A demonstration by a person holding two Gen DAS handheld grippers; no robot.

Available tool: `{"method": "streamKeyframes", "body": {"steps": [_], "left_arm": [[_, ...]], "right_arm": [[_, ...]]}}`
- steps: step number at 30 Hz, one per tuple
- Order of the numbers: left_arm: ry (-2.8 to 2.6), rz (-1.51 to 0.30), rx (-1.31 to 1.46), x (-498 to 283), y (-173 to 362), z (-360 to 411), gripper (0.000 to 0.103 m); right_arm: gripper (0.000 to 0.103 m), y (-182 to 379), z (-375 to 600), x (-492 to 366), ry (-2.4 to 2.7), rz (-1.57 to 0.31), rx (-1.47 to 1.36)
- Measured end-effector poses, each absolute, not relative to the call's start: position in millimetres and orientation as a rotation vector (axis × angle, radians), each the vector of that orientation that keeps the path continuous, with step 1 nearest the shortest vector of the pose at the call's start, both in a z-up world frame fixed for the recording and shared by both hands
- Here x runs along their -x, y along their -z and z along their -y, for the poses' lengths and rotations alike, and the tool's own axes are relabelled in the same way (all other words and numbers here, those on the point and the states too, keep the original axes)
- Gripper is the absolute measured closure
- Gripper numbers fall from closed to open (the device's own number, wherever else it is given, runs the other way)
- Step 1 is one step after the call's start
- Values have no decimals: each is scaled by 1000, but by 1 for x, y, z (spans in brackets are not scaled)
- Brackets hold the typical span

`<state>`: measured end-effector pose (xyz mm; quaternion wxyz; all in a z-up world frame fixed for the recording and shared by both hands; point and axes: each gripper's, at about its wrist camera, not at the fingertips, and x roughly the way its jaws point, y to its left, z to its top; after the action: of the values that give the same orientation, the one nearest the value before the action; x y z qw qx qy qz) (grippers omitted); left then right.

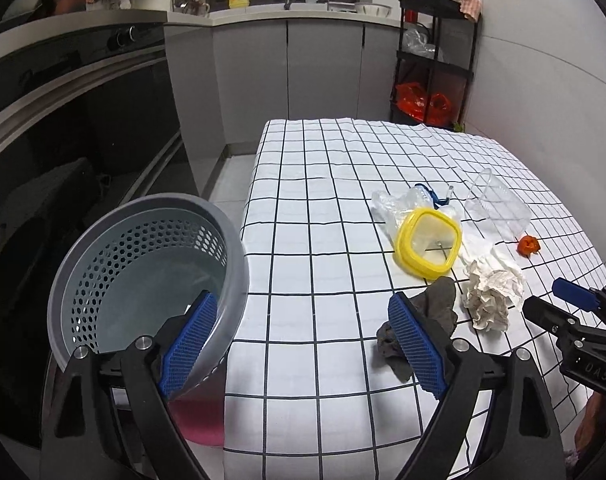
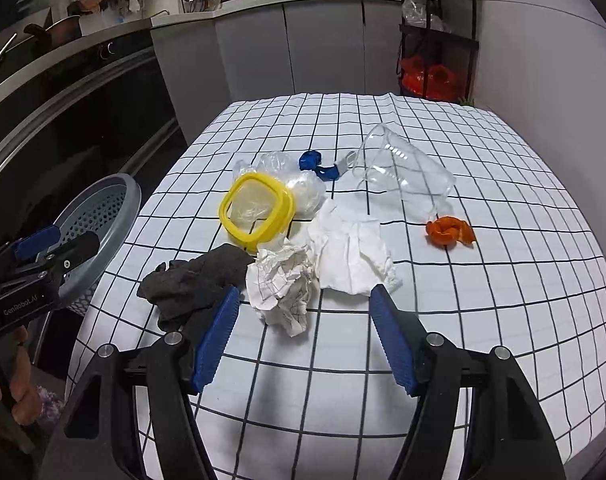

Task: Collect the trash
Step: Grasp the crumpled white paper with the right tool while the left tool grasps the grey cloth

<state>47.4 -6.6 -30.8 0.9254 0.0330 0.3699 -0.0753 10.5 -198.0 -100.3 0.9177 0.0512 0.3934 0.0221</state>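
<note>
My left gripper (image 1: 303, 340) stood wide apart with nothing between its blue pads, hanging over the near left edge of the checked tablecloth (image 1: 315, 208). Just past its left finger sat the grey perforated bin (image 1: 143, 276), off the table's side, its rim right beside that pad. The dark grey rag (image 1: 427, 320) lay against my left gripper's right finger, partly hidden behind it. My right gripper (image 2: 303, 336) was also spread wide and held nothing, low over the cloth near the table's front. Directly ahead of it, between the finger lines, lay the crumpled paper ball (image 2: 283, 284), touching the rag on its left and the white tissue (image 2: 351, 256) on its right, which reached almost to my right finger's tip. Farther ahead lay the yellow-rimmed lid (image 2: 257, 210), leaning on a clear plastic bag (image 2: 299, 184); beyond that was a blue scrap (image 2: 317, 164) and a clear plastic cup (image 2: 403, 172) on its side. The orange peel (image 2: 449, 232) sat ahead and to the right, apart from the pile, just beside the cup's end.
</note>
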Motion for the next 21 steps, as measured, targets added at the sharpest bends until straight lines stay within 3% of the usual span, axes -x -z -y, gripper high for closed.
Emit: {"method": "streamKeyframes", "body": {"steps": [15, 16, 18, 21], "left_arm": [[139, -798, -62, -54, 42, -3, 17], [140, -800, -60, -55, 42, -3, 17], [146, -801, -58, -55, 42, -3, 17], [161, -799, -61, -53, 42, -1, 17]], "right_arm": [[38, 128, 179, -46, -25, -901, -35], [41, 129, 178, -47, -26, -902, -34], [56, 130, 177, -47, -33, -907, -30], [70, 131, 175, -46, -50, -913, -26]]}}
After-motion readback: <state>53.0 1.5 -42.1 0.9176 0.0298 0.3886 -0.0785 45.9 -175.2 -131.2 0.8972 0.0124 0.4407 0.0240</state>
